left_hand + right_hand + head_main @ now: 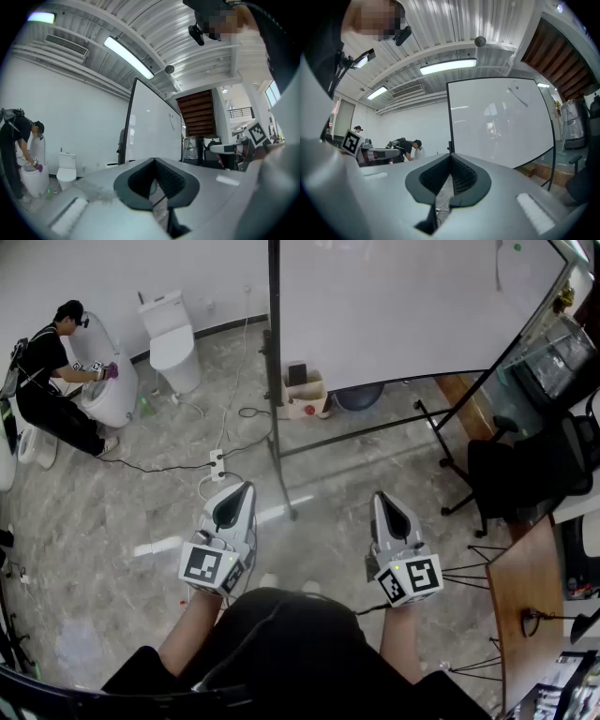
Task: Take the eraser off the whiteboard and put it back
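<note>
Grey stone floor lay underfoot, whiteboard at twelve o'clock. Closed and empty, left gripper and right gripper hung at six. No eraser could be spotted; approaching likely came next.

The whiteboard runs off the head view's top edge; a speck on it is too small to tell.

We hold our grey plastic left gripper and grey plastic right gripper level, side by side, pointing forward. Our bare forearms reach out behind them. Both pairs of jaws are closed, tips touching.
</note>
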`<state>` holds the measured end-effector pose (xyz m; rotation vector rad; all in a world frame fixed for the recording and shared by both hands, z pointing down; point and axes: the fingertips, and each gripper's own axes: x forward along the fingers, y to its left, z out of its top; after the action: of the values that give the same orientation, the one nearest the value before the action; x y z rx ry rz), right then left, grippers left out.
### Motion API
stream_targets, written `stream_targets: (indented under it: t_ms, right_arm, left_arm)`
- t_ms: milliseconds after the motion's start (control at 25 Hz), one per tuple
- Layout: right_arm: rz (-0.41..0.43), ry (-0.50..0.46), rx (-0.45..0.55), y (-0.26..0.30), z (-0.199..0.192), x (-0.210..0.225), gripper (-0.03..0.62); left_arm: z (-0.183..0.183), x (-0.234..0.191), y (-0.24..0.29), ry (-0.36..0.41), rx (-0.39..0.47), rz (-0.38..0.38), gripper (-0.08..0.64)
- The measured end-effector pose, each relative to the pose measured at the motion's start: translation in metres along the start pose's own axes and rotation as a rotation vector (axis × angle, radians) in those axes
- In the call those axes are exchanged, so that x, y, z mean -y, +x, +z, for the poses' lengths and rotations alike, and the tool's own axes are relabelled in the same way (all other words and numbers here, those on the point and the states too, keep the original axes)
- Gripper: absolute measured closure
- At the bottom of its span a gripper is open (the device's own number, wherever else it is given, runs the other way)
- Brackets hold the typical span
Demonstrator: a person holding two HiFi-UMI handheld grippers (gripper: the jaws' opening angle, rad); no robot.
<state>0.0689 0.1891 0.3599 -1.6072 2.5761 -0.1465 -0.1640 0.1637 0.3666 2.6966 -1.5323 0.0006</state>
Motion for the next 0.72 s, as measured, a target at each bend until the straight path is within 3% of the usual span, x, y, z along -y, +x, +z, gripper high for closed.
stream_targets:
  t_ms: [720]
  right_arm:
    - [0.034,0.015,-0.017,-0.012,-0.009,0.026,0.583]
  left_arm:
    - [-0.01,0.039,0.014,-0.002,0.002,0.001,0.554]
